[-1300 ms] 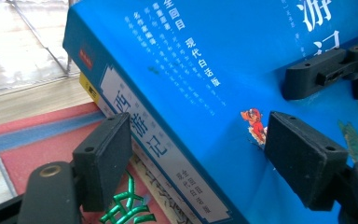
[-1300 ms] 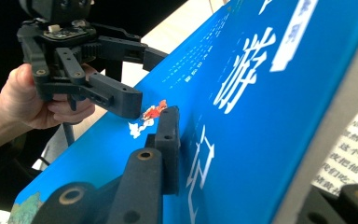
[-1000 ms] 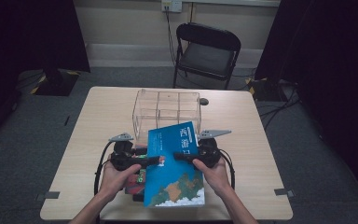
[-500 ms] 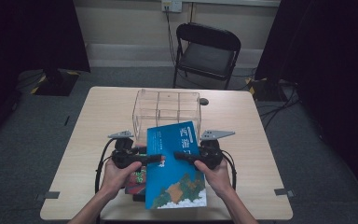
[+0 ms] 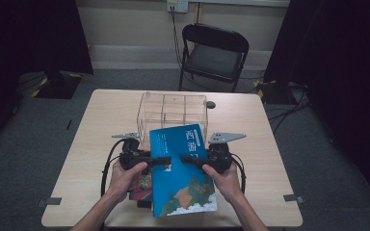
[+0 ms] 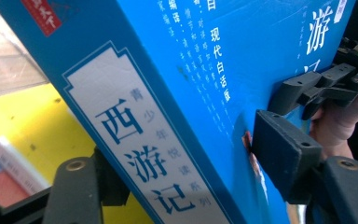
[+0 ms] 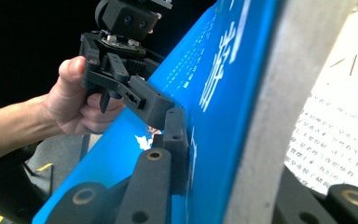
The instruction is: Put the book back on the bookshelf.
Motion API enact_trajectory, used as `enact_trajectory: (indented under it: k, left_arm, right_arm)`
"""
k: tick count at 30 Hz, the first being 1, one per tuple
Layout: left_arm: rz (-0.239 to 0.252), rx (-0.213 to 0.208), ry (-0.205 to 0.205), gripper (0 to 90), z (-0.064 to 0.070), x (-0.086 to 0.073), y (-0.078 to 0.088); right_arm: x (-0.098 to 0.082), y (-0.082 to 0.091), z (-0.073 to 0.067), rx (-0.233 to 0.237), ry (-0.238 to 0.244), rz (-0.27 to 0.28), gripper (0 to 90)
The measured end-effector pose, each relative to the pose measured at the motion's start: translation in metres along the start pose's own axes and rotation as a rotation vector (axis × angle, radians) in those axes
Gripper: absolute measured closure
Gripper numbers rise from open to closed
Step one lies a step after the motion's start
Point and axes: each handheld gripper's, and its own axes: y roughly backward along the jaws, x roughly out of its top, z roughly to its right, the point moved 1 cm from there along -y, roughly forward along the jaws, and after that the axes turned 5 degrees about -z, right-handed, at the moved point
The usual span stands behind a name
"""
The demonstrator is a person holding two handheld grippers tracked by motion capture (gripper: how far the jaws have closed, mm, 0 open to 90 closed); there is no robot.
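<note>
A thick blue book (image 5: 183,173) with white Chinese lettering is held tilted above the near part of the table. My left gripper (image 5: 166,161) grips its left edge. In the left gripper view its jaws (image 6: 191,163) have just been closing, the spine stands between them, and the right pad (image 6: 279,154) presses the blue cover (image 6: 191,70). My right gripper (image 5: 185,159) is shut on the book's opposite edge. In the right gripper view one pad (image 7: 175,137) lies flat on the cover (image 7: 205,93), with the page block between the jaws.
A clear plastic box (image 5: 173,110) with compartments stands just beyond the book on the wooden table (image 5: 106,120). More books (image 5: 142,185), one yellow (image 6: 42,121), lie under the held book. A small dark object (image 5: 211,104) sits beside the box. A black chair (image 5: 214,53) stands behind the table.
The left gripper has edged slightly toward the book. The book and the right hand keep about the same place.
</note>
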Motion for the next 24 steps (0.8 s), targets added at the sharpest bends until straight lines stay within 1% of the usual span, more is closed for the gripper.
enact_trajectory:
  k: [1, 3, 4, 7, 8, 9, 10, 11, 12, 13, 14, 15, 16, 17, 18, 19, 20, 21, 22, 23, 24]
  left_arm:
    - [0.000, 0.000, 0.000, 36.0, 0.000, 0.000, 0.000]
    - [0.007, -0.003, -0.010, 38.2, 0.005, 0.003, 0.003]
    - [0.014, 0.006, -0.027, 38.9, 0.010, 0.008, 0.006]
    - [0.055, 0.014, -0.046, 43.2, 0.015, 0.017, 0.013]
    - [0.055, 0.014, -0.046, 44.3, 0.015, 0.017, 0.013]
    - [0.071, 0.019, -0.054, 46.1, 0.017, 0.020, 0.016]
    - [0.107, 0.040, -0.076, 47.2, 0.022, 0.026, 0.021]
    - [0.107, 0.040, -0.076, 48.2, 0.022, 0.026, 0.021]
    - [0.128, 0.059, -0.090, 48.2, 0.025, 0.029, 0.024]
    - [0.173, 0.085, -0.109, 49.7, 0.030, 0.034, 0.028]
    - [0.179, 0.087, -0.115, 52.0, 0.031, 0.037, 0.031]
    - [0.197, 0.104, -0.135, 52.9, 0.033, 0.041, 0.034]
    - [0.202, 0.122, -0.157, 53.7, 0.036, 0.043, 0.036]
    - [0.205, 0.133, -0.171, 54.3, 0.039, 0.047, 0.039]
    - [0.217, 0.158, -0.200, 55.7, 0.042, 0.050, 0.042]
    - [0.218, 0.169, -0.216, 55.7, 0.044, 0.051, 0.043]
    - [0.209, 0.187, -0.233, 56.6, 0.047, 0.052, 0.045]
    - [0.200, 0.209, -0.243, 56.8, 0.048, 0.049, 0.044]
    - [0.205, 0.213, -0.242, 56.8, 0.049, 0.048, 0.044]
    - [0.207, 0.218, -0.247, 56.9, 0.052, 0.046, 0.044]
    - [0.202, 0.221, -0.268, 57.2, 0.057, 0.046, 0.043]
  right_arm:
    - [0.000, 0.000, 0.000, 0.000, 0.000, 0.000, 77.9]
    - [0.006, 0.004, -0.004, -0.007, 0.017, 0.015, 78.7]
    - [0.009, 0.005, -0.006, -0.010, 0.017, 0.018, 78.9]
    - [0.020, 0.009, -0.011, -0.029, 0.042, 0.026, 79.8]
    - [0.020, 0.009, -0.011, -0.029, 0.042, 0.026, 79.8]
    - [0.028, 0.010, -0.014, -0.042, 0.059, 0.037, 80.3]
    - [0.032, 0.011, -0.015, -0.048, 0.069, 0.044, 80.5]
    - [0.032, 0.011, -0.015, -0.048, 0.069, 0.044, 80.5]
    - [0.036, 0.011, -0.016, -0.055, 0.081, 0.054, 80.7]
    - [0.039, 0.011, -0.017, -0.059, 0.089, 0.067, 80.8]
    - [0.045, 0.011, -0.017, -0.064, 0.096, 0.092, 80.9]
    - [0.047, 0.011, -0.016, -0.064, 0.103, 0.104, 80.9]
    - [0.051, 0.011, -0.016, -0.061, 0.110, 0.123, 81.0]
    - [0.053, 0.010, -0.015, -0.067, 0.115, 0.138, 81.0]
    - [0.055, 0.010, -0.015, -0.067, 0.128, 0.154, 80.9]
    - [0.057, 0.009, -0.014, -0.057, 0.137, 0.175, 80.8]
    - [0.058, 0.008, -0.013, -0.055, 0.133, 0.184, 80.5]
    - [0.058, 0.006, -0.011, -0.050, 0.128, 0.173, 79.9]
    - [0.055, 0.004, -0.010, -0.060, 0.130, 0.159, 78.2]
    - [0.053, 0.004, -0.009, -0.062, 0.123, 0.162, 77.9]
    - [0.052, 0.007, -0.009, -0.046, 0.117, 0.167, 76.5]
